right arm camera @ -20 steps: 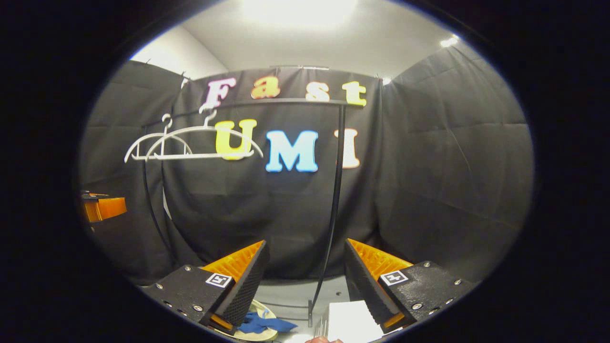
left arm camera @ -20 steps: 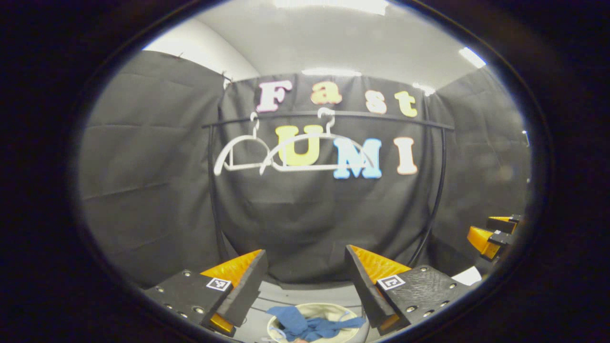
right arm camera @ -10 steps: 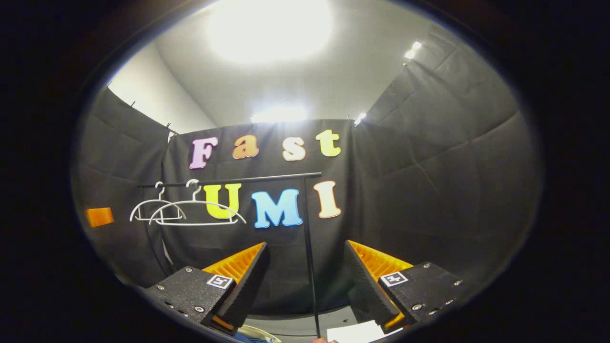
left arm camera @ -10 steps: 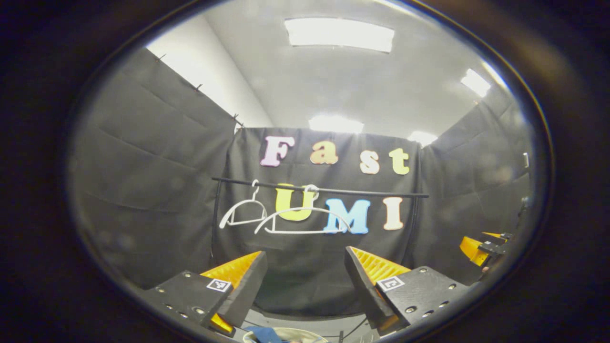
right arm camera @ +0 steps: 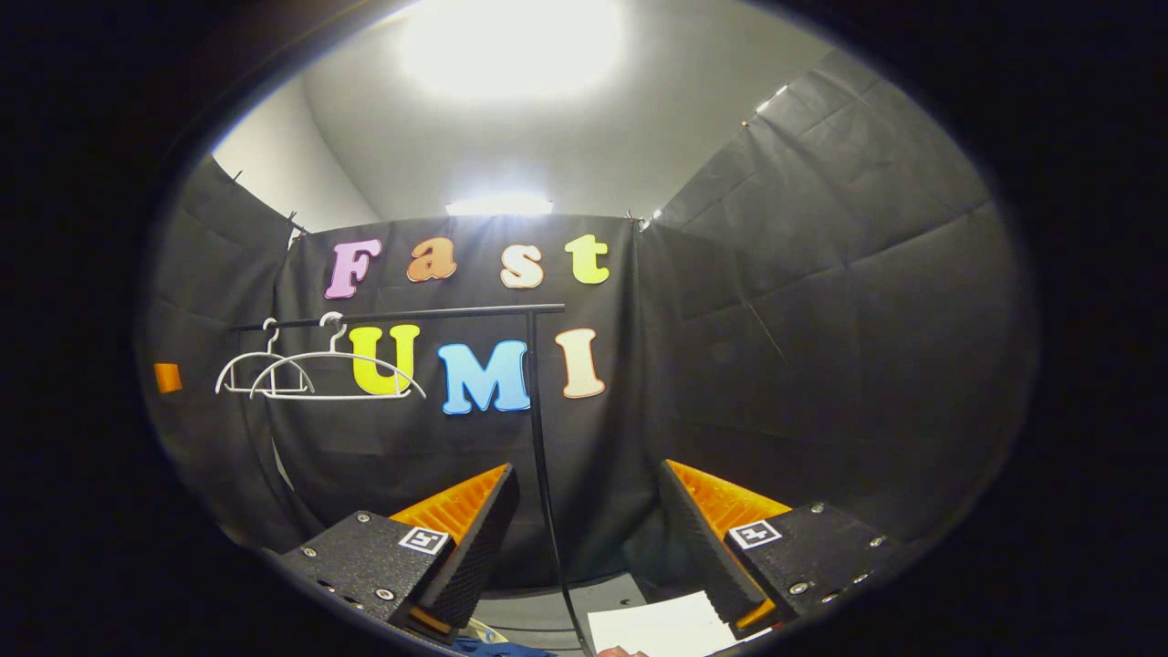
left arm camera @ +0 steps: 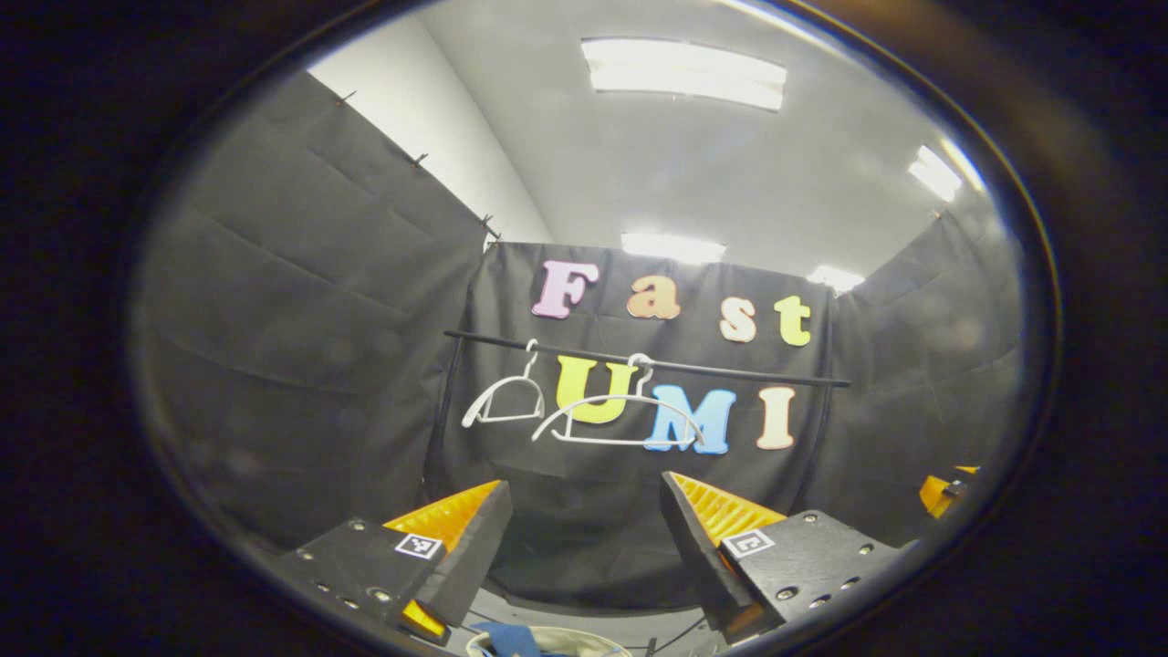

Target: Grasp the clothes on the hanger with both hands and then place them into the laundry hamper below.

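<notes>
Where rail arcs, two thin bare hangers.

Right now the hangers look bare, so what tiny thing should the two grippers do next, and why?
Probably just stop and rest, both open. The two white hangers on the black rail carry no clothes, and blue cloth already lies in the laundry hamper below. The left gripper and right gripper are open and hold nothing, so the job looks done.

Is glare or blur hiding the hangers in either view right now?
Right gripper view: ceiling light blows out, yet the hangers read crisp. Left gripper view: ceiling panel is bright, the picture hazy, the rail bowed by fisheye, hangers still legible.
</notes>
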Demonstrator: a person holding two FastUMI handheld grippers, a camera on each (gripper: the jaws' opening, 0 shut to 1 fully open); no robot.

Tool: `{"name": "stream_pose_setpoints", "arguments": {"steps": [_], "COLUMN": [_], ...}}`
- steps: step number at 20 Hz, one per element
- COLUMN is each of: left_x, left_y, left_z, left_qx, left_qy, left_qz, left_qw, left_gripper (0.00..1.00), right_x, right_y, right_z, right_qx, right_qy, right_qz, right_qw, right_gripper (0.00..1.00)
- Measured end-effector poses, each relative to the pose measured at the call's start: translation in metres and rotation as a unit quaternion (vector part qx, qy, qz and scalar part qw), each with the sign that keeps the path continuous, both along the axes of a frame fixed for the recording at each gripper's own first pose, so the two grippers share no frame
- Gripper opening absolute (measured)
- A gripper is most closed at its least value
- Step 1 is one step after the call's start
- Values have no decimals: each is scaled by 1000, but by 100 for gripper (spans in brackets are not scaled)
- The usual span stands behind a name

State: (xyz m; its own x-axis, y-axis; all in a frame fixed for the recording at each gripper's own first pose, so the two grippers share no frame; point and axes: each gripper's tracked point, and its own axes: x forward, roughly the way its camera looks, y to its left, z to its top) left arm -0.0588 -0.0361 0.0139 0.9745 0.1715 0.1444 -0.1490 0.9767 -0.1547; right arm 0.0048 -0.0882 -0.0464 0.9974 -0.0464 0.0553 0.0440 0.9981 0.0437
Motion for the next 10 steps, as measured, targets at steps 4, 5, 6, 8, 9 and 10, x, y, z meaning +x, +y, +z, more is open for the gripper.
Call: {"name": "stream_pose_setpoints", "arguments": {"steps": [4,5,6,8,9,10], "left_x": [-2,-4,-5,-6,-5,-4], "left_y": [15,19,23,30,33,35], "left_z": [-13,-18,-22,-28,-33,-37], "left_qx": [8,5,2,4,8,12], "left_qy": [9,16,22,29,33,39], "left_qz": [5,4,5,7,9,10], "left_qw": [1000,1000,1000,1000,999,999], "left_gripper": [94,94,94,94,94,94], "right_x": [2,1,1,-2,-3,-4], "right_y": [24,27,31,34,35,37], "right_z": [7,8,8,10,11,10], "right_qx": [-11,-17,-21,-29,-32,-34], "right_qy": [-7,-8,-7,-9,-10,-10], "right_qz": [14,18,22,21,19,19], "right_qw": [1000,1000,1000,999,999,999], "right_gripper": [95,95,95,95,95,91]}}
